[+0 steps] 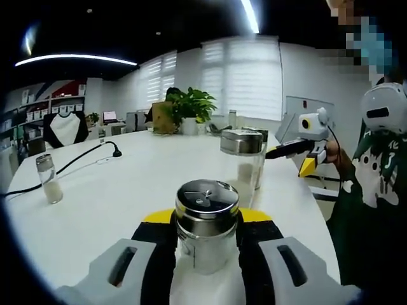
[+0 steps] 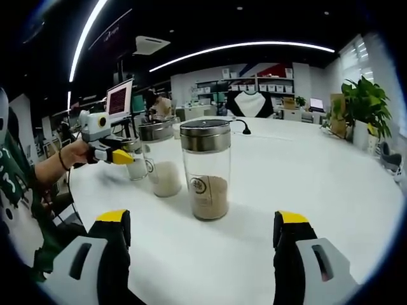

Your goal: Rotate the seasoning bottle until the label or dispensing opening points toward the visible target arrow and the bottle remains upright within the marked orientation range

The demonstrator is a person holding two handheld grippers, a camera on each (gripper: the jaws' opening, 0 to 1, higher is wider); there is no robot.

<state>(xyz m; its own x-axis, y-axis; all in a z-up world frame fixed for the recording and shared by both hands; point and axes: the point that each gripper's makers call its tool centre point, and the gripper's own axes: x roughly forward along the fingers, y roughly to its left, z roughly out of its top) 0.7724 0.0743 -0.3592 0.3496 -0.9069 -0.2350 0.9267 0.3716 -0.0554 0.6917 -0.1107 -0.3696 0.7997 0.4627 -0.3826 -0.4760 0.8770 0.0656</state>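
Left gripper view: the left tool point(image 1: 207, 254) is clamped on an upright seasoning bottle point(image 1: 206, 225) on the counter point(image 1: 114, 197).

Right gripper view: the right tool point(image 2: 203, 244) gapes wide, holding nothing, short of another bottle point(image 2: 206, 170).

Judgement: grasp secured; rotation follows, arrow unseen.

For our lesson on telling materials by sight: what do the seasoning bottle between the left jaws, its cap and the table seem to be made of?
Seasoning bottle: clear glass, or possibly hard plastic; the pale contents show through its wall.
Cap: polished metal by the look, silvery, with bright reflections on the rim and a flat dispensing top.
Table: smooth white surface with a soft sheen, probably laminate; the core cannot be told.
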